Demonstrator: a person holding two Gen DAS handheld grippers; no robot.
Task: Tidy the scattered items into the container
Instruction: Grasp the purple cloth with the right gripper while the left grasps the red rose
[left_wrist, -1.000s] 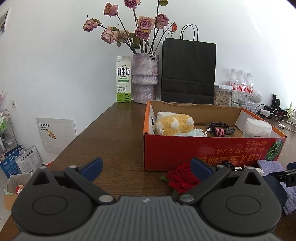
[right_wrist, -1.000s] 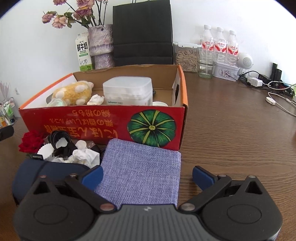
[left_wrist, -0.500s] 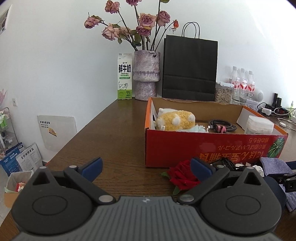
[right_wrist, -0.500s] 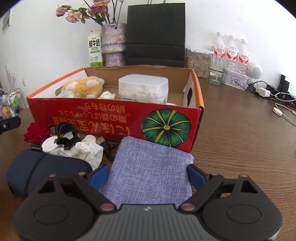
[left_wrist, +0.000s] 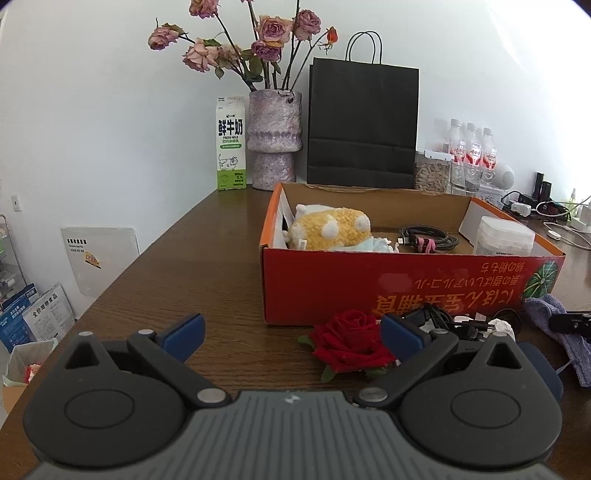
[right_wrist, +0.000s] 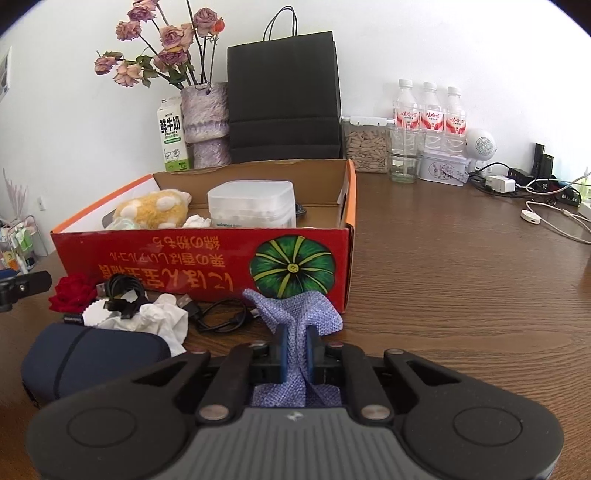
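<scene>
Right now my right gripper (right_wrist: 295, 349) is clamped on the purple cloth (right_wrist: 295, 314) bunched just before the red box (right_wrist: 207, 258), left gripper (left_wrist: 291, 328) spread idle, so next I'd lift it over the wall and release.

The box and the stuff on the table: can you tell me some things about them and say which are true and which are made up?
1. The right tool is pinching the purple cloth. True.
2. The red rose is inside the red box. False: it lies on the table in front of the box.
3. The yellow plush toy is in the box. True.
4. The left tool is holding the rose. False: it is open and holds nothing.
5. The milk carton is lying on its side. False: it stands upright next to the vase.
</scene>
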